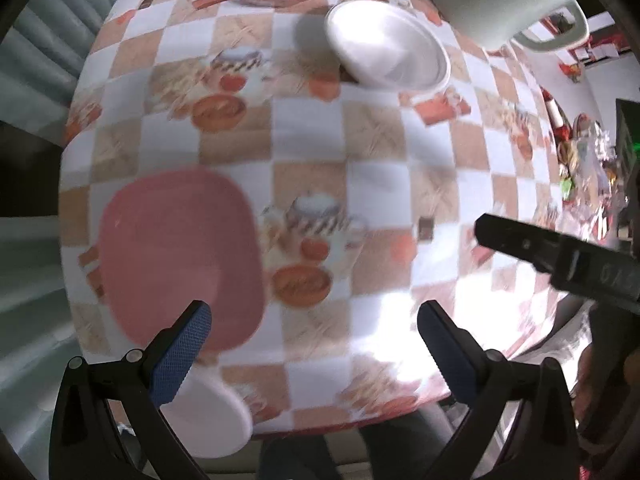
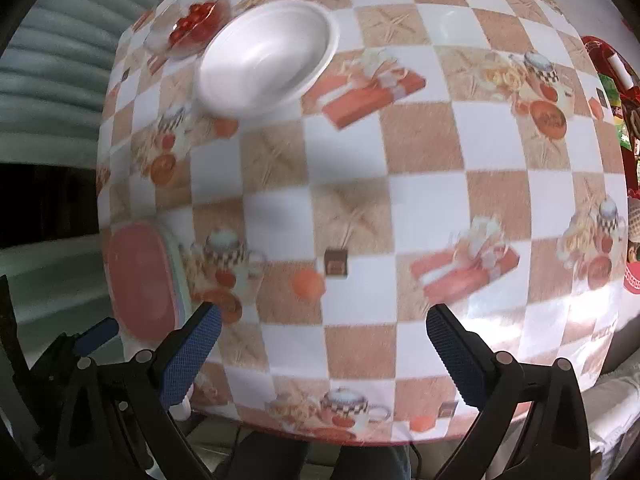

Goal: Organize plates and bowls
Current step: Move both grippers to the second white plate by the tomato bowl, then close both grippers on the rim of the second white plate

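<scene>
Pink, rounded-square plastic plate [image 1: 180,256] lies at the lower left of the left wrist frame on the checkered surface [image 1: 320,160]; a white round bowl [image 1: 386,46] sits upper right. Left gripper [image 1: 314,334] and right gripper [image 2: 322,336] fingers spread wide, empty.

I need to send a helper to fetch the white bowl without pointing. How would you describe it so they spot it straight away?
Start at the table with the checkered tablecloth and look to its far side. There, beside the glass dish of cherry tomatoes, sits the white bowl. It is round, plain, deep and holds nothing, unlike the clear tomato dish and the flat pink plate at the near edge.
</scene>
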The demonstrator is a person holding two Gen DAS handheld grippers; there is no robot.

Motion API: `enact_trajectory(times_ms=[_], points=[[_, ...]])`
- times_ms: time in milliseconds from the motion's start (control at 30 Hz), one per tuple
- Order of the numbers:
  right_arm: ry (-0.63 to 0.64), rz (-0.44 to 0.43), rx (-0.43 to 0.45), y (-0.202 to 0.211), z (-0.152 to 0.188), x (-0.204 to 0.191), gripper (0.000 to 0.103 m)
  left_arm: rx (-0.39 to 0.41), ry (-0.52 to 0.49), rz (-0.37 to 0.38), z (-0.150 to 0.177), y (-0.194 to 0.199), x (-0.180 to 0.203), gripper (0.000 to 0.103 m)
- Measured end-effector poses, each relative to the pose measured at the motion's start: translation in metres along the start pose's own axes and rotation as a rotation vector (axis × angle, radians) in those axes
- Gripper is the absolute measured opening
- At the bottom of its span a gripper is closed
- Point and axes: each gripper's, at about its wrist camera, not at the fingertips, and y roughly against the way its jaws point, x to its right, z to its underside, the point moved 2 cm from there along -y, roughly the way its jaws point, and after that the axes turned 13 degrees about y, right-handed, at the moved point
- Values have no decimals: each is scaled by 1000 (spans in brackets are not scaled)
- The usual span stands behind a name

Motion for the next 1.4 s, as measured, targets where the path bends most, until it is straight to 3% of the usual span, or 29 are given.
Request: enact_trajectory(times_ms=[200,500,700,1200,1300,1367,1400], points=[[-2,35,27,1,-44,21,103,-5,28,20,-43,-11,21,103],[-11,36,56,-9,-109,38,103,74,72,-68,-119,-23,33,103],[-25,30,86,-17,-145,44,103,122,51,-111,-161,-37,49,103],[-25,1,78,-53,-166,53,103,125,8,-155,-186,-84,73,101],[-10,9,85,-54,-166,50,89,103,-2,-141,-188,-93,78,93],[11,15,100,-51,-167,48,73,94,-8,-111,-188,-96,82,79],[19,6,104,-50,-167,47,58,92,-11,-103,-187,-97,84,77]])
